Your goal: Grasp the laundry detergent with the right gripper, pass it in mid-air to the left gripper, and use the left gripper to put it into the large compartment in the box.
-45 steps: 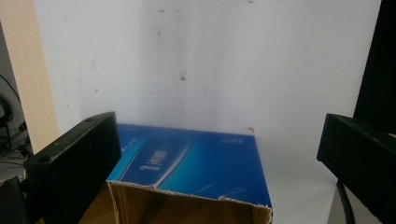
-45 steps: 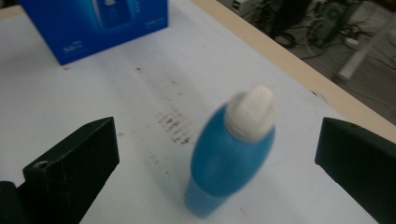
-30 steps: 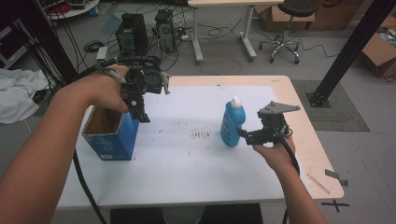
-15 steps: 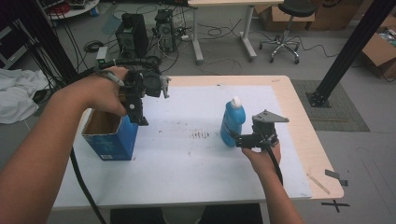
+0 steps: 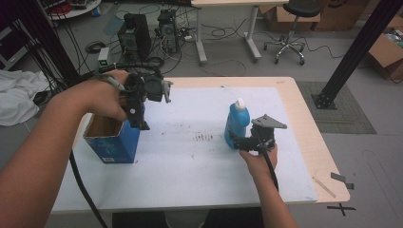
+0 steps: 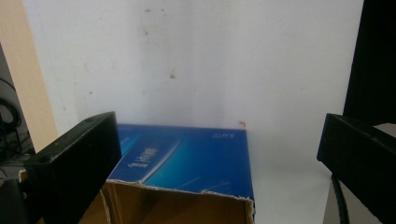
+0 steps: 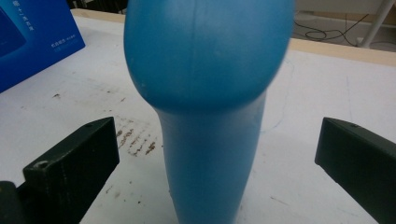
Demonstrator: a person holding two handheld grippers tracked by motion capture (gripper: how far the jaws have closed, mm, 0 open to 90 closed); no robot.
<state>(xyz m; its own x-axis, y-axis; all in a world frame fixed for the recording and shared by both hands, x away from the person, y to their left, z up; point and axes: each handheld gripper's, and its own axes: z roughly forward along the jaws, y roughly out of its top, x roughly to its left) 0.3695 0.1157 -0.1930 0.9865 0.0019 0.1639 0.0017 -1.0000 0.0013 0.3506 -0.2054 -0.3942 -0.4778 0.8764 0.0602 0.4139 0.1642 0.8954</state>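
Note:
A blue bottle (image 5: 236,122) with a white cap stands upright on the white mat, right of centre. My right gripper (image 5: 235,141) is open at its base. In the right gripper view the bottle (image 7: 210,93) sits between the two spread jaws of my right gripper (image 7: 215,163), and neither pad touches it. An open blue cardboard box (image 5: 113,138) stands at the left of the mat. My left gripper (image 5: 140,122) points down over the box's right rim. In the left gripper view my left gripper (image 6: 215,158) is open and holds nothing, with the box (image 6: 187,156) and its torn rim below.
Brown stains (image 5: 205,137) mark the white mat (image 5: 190,175) between box and bottle. The wooden table edge (image 5: 313,142) runs close on the right. Beyond the table stand computer towers (image 5: 135,28), a desk, a chair (image 5: 290,33) and a black post (image 5: 354,52).
My right gripper has moved in toward the bottle, and its jaws now stand on either side of the lower body. The left gripper has barely shifted above the box.

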